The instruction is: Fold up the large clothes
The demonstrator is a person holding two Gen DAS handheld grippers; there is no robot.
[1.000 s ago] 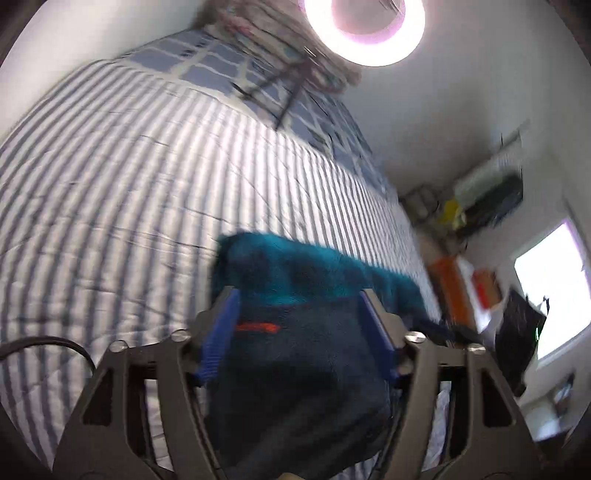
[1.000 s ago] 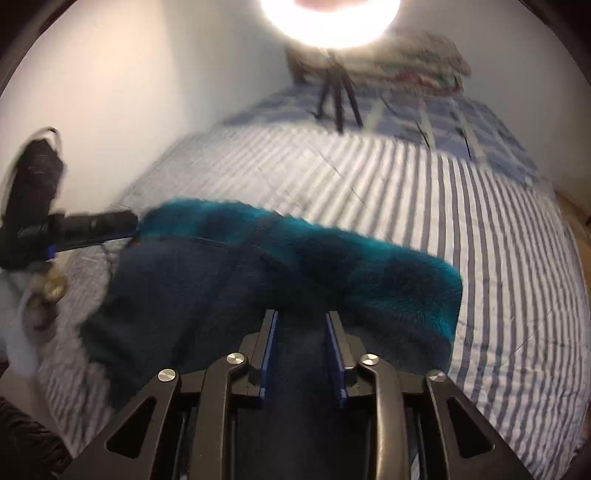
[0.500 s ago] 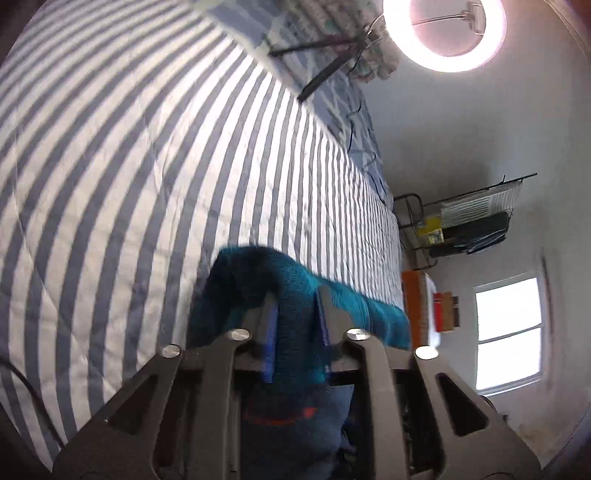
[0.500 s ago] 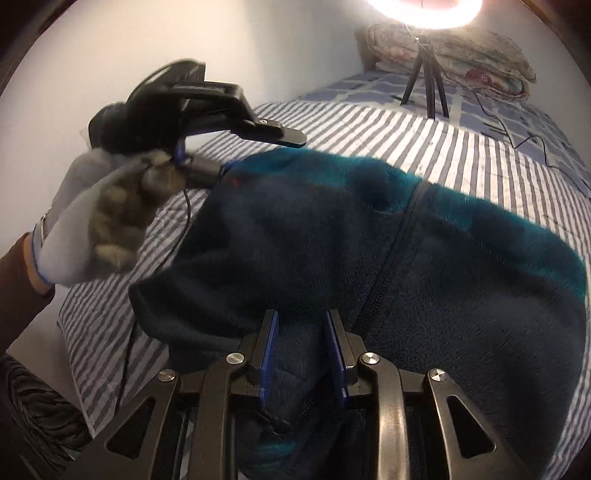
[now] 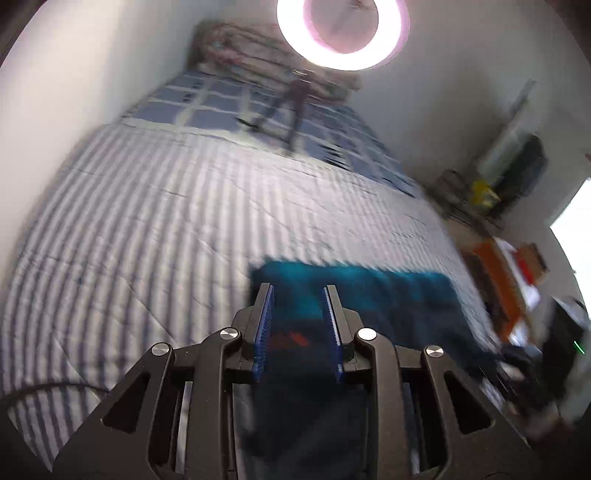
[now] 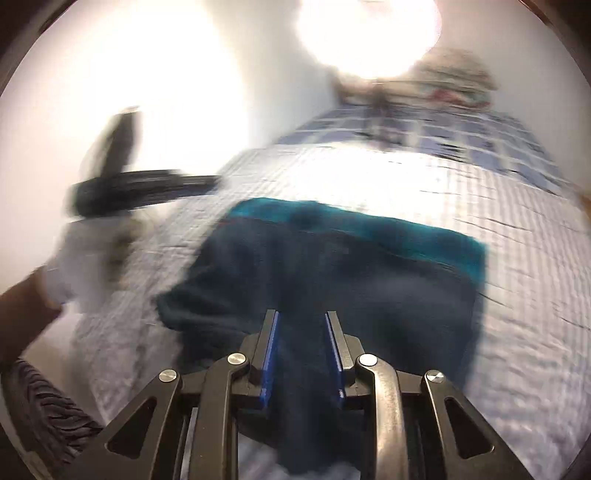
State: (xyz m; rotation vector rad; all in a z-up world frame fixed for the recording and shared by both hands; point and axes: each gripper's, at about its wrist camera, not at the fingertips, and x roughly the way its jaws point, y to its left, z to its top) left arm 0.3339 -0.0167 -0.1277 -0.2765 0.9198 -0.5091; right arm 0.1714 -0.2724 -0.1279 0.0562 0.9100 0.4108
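On the striped bed [image 5: 155, 229], a navy-and-teal fleece [image 6: 332, 266] lies spread. Right gripper [image 6: 302, 354] clamps a fold of it; left gripper [image 5: 297, 325] jaws opening, fleece between them, unpressed.

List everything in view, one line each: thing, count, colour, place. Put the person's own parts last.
fleece jacket: one, navy with a teal band, on the bed
striped bedspread: one, blue and white, covering the bed
checked blanket: one, blue, at the far end
folded bedding: one pile, pinkish, blurred, by the wall
ring light: one, glowing, on a tripod on the bed
shelf clutter: yellow and dark items, too blurred to count
left tool: jaws opening, fleece between them
right tool: closed on fleece
gloved hand: one, white, at the left tool
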